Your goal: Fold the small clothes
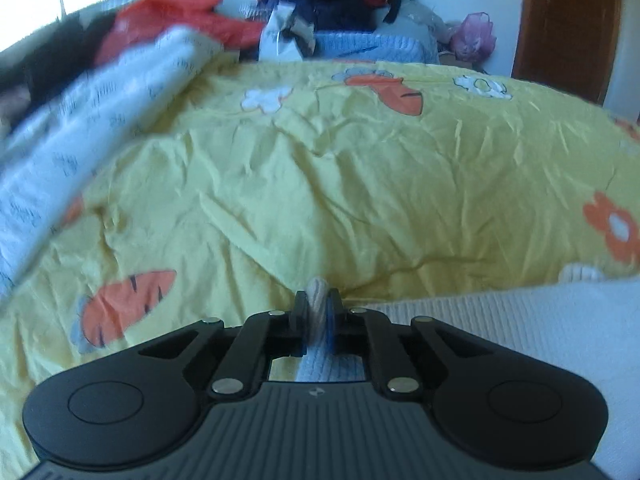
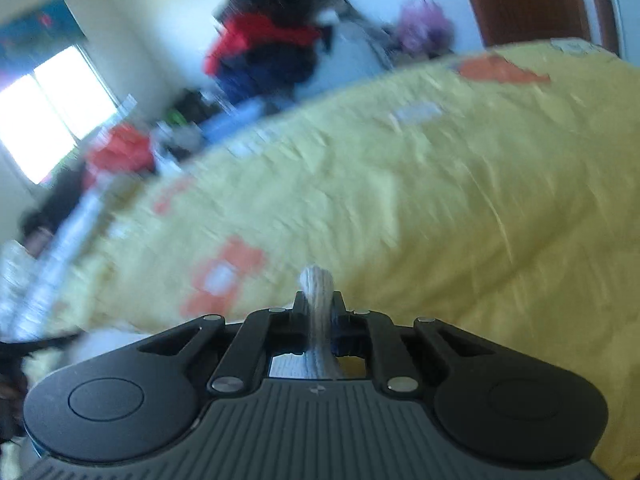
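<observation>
On a yellow carrot-print bedspread [image 1: 360,184], the left gripper [image 1: 317,312] and the right gripper [image 2: 317,308] each pinch a bunched fold of a white ribbed knit garment [image 1: 520,328] between nearly closed jaws, the garment lying at the bed's near edge.

left gripper [image 1: 317,300]: clamped on white knit garment [image 1: 520,320] | right gripper [image 2: 317,300]: same
</observation>
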Tool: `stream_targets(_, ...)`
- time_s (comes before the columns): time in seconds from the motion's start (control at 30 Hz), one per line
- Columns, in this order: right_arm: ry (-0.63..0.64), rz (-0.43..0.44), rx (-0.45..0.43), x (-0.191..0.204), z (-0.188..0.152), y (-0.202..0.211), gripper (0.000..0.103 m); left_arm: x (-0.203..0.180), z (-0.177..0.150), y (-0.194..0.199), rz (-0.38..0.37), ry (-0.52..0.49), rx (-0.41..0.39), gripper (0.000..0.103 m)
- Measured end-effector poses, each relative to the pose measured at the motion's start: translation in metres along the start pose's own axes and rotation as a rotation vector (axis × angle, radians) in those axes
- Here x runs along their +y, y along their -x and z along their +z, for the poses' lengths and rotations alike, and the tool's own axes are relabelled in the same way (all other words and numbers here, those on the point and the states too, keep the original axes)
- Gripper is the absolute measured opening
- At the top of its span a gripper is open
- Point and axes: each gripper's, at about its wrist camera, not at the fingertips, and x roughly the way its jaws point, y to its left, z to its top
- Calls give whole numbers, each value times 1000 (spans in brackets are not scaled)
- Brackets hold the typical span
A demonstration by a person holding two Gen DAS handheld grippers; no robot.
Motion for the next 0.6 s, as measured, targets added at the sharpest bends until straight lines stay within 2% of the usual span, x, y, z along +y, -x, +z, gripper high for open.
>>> stream_targets(0.03,13,-17,11,1,-3,-3,15,-3,0,4,12,-8,-5,9)
stream_targets(0.07,20,-27,10,3,-6,-2,20,-5,0,10,13,-18,-21,11)
stream_targets(0.13,25,-58,-10,9,-8,9,38,-9,-1,33,44,-60,-87,12)
stream_targets(0.17,34,-89,-22,13,-6,17,52,-10,0,46,63,-74,-123,13)
stream_targets(0.2,45,-118,-50,17,-6,28,57,-12,1,61,75,-78,-162,13)
stream_targets(0.23,60,-142,-108,24,-6,42,57,-15,0,77,78,-66,-201,14)
stream_targets(0.27,63,-128,-171,32,-8,59,59,-17,-1,90,69,-48,-229,17)
stream_targets(0.3,50,-90,-202,37,-9,67,65,-22,-2,101,44,-33,-249,22)
stream_targets(0.33,36,-40,-220,44,-12,74,67,-28,-3,110,-1,-14,-263,31)
stream_targets(0.37,38,6,-224,54,-16,76,70,-36,-5,112,-47,-5,-261,37)
stream_targets(0.4,57,26,-215,63,-20,72,71,-45,-6,111,-83,-15,-246,53)
stream_targets(0.43,87,28,-191,74,-24,65,71,-58,-10,106,-100,-40,-234,62)
stream_targets(0.5,162,-19,-134,89,-36,45,70,-80,-18,95,-80,-103,-218,62)
stream_targets(0.6,227,-173,-24,83,-55,13,69,-90,-35,63,-38,-153,-129,62)
